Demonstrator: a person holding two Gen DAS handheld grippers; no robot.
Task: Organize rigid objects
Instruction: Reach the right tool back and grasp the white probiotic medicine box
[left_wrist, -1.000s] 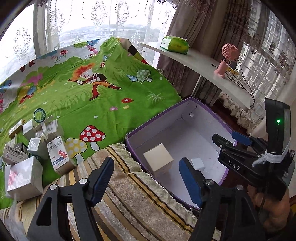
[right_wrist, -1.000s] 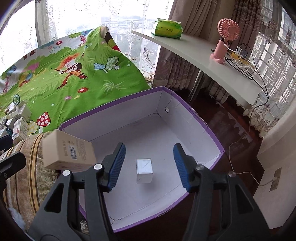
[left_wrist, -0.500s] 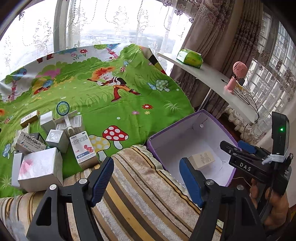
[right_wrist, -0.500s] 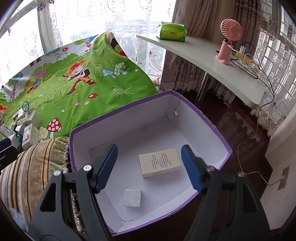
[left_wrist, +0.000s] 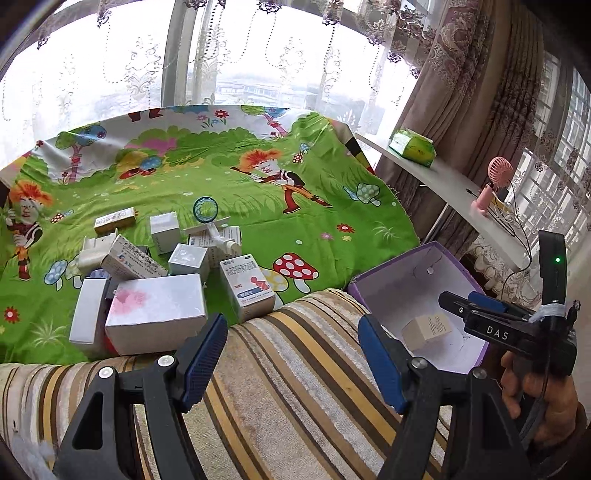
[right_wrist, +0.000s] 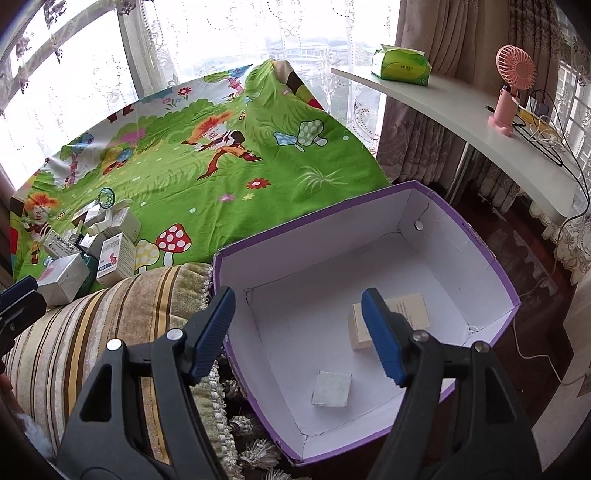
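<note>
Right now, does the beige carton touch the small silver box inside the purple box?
Apart. The right wrist view shows bare white floor between the beige carton and the small silver box.

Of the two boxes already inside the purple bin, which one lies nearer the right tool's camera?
The small silver box, near the front wall of the purple bin. The larger beige box lies farther back, partly hidden behind one tool finger.

windows (left_wrist: 229, 55): daylight, lace sheers | curtains (right_wrist: 454, 48): brownish patterned, upper right | shelf (right_wrist: 461, 107): white, curved, at right | floor (right_wrist: 517, 243): dark wood, lower right
</note>
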